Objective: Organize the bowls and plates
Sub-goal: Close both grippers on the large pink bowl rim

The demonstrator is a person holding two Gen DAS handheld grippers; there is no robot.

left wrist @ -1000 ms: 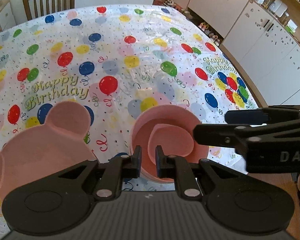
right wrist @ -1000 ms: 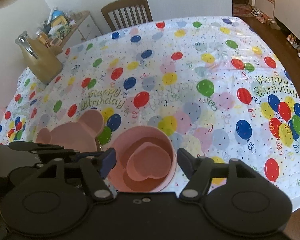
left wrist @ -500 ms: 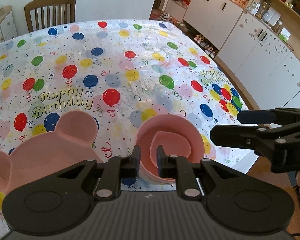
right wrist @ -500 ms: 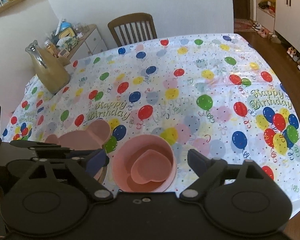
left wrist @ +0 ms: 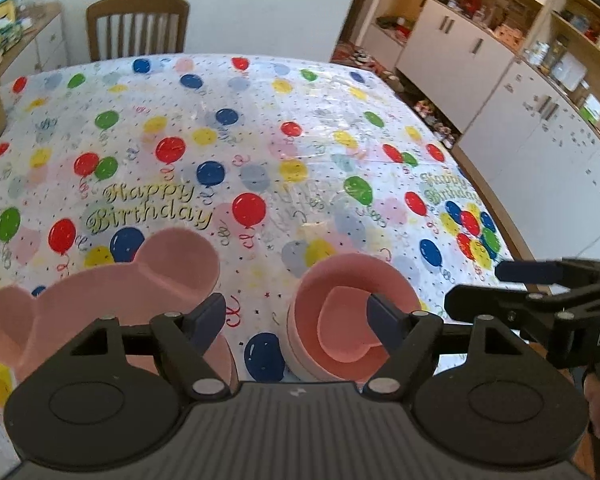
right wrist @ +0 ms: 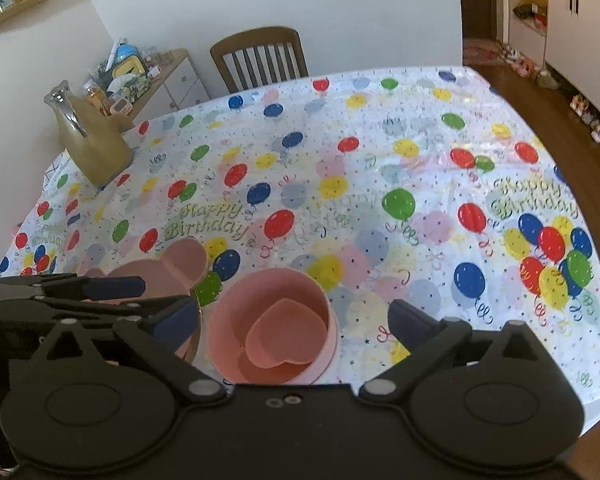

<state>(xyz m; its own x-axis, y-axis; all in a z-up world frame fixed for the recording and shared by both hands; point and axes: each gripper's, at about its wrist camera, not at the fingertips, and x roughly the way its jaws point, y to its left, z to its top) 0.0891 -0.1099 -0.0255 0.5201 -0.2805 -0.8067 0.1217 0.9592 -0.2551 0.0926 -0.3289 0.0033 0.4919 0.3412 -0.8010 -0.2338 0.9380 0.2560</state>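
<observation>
A table covered with a white plastic cloth printed with coloured balloons and "Happy Birthday" lettering point(left wrist: 260, 128) fills most of both views. Near the lower centre of the left wrist view sits a round pink bowl point(left wrist: 354, 276), and inside it lies a smaller pink heart-shaped dish point(left wrist: 342, 320); in the right wrist view the same pair appears just above the bottom centre. To the left of the bowl, apart from it, rests a pink bear-head-shaped plate with two round ears point(left wrist: 140, 280), its lower part hidden behind the gripper body. The left gripper point(left wrist: 296, 314) hovers at the bottom of its own view with its jaws opening; nothing is pinched between them, though its right finger overlaps the bowl in the picture. The right gripper point(right wrist: 292, 320) hangs above the bowl with its jaws opening very wide, the bowl showing in the gap and neither pad pressing on it. At the upper left of the right wrist view a tan pitcher with a metal spout point(right wrist: 88, 136) stands on the cloth, and a brown wooden chair point(right wrist: 260, 58) stands beyond the table's far edge.
</observation>
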